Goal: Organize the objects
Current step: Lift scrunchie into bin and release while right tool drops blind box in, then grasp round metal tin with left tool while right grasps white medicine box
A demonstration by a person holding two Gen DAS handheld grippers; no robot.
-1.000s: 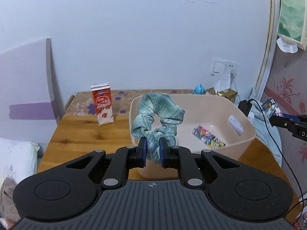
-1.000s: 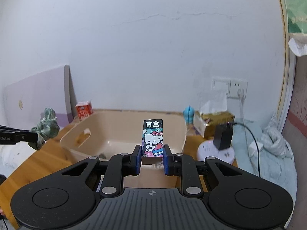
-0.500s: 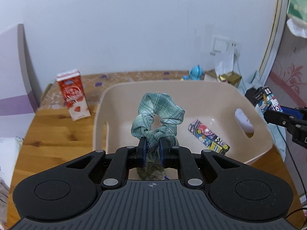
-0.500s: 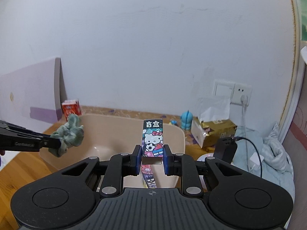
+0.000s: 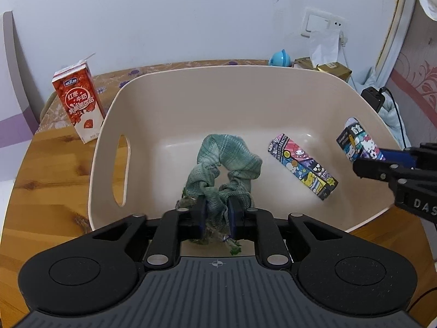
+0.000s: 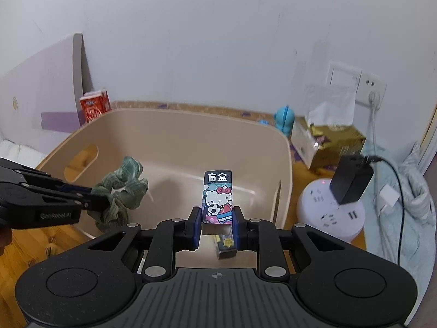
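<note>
My left gripper (image 5: 216,213) is shut on a green plaid scrunchie (image 5: 225,164) and holds it inside the beige tub (image 5: 109,125); it also shows in the right wrist view (image 6: 123,188). My right gripper (image 6: 217,222) is shut on a Hello Kitty blind box (image 6: 217,196) and holds it over the tub's right rim (image 6: 284,169); the box shows in the left wrist view too (image 5: 356,143). A second colourful cartoon box (image 5: 301,166) lies on the tub floor. A dark green item sits under the scrunchie.
A red milk carton (image 5: 79,104) stands on the wooden table (image 5: 52,175) left of the tub. Behind it are a blue toy (image 5: 280,58) and a gold tissue box (image 6: 330,142). A white power hub with a black charger (image 6: 351,180) stands right.
Both grippers moved forward and tilted down over the tub. The scrunchie went from above the near rim to inside the tub. The Hello Kitty box came over the right rim.
</note>
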